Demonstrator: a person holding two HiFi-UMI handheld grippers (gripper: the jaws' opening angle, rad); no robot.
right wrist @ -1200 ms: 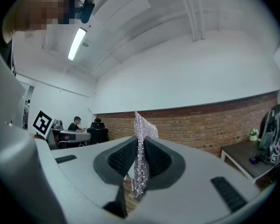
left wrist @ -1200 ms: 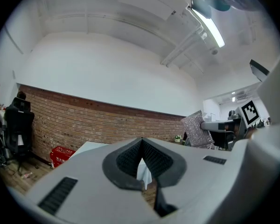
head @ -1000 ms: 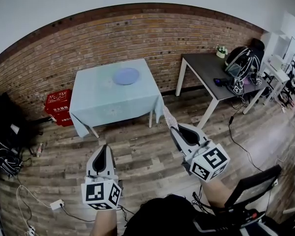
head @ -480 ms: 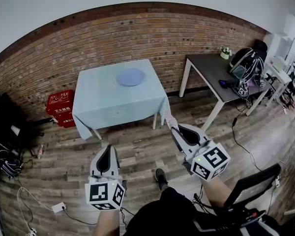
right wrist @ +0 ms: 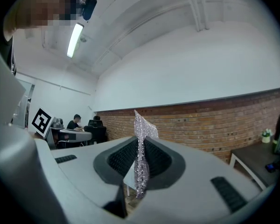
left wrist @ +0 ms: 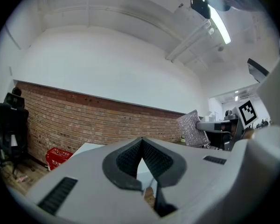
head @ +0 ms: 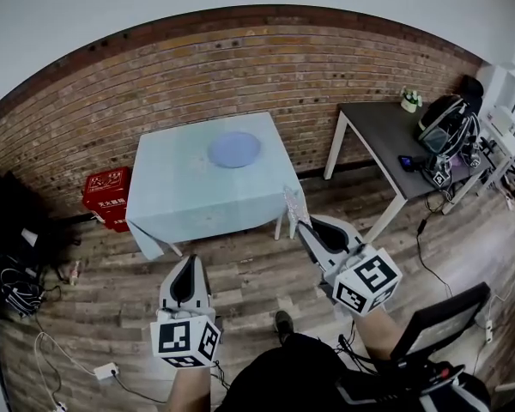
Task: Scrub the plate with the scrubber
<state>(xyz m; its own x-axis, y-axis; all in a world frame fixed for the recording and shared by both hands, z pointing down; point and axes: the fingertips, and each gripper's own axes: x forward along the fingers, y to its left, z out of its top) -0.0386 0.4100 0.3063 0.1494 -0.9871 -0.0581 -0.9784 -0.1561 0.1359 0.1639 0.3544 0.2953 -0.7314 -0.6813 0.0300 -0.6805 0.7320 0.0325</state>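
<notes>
Blue plate (head: 234, 148) lying near the far edge of a pale-clothed tabletop (head: 180, 187), which stands against a brick wall (head: 154, 84) on a plank floor (head: 257, 273). Well short of it, the right gripper (head: 303, 222) pinches a silvery scrubber (head: 292, 202) upright in its jaws; the left gripper (head: 187, 261) has its jaws together, empty.

Rig check, as I see it on my feed. The left gripper (head: 189, 260) and right gripper (head: 303, 224) share one build: smooth light-grey moulded shells that taper forward. Each has black ribbed pads (left wrist: 126, 160) lining the inner faces of the jaws. There are short dark ribbed slots (left wrist: 57, 195) set into the shell flanks. Each gripper carries a white cube (head: 186, 338) at the rear, printed with black square markers. The wearer has on a black top (head: 283, 376) and a dark shoe (head: 282, 322).
</notes>
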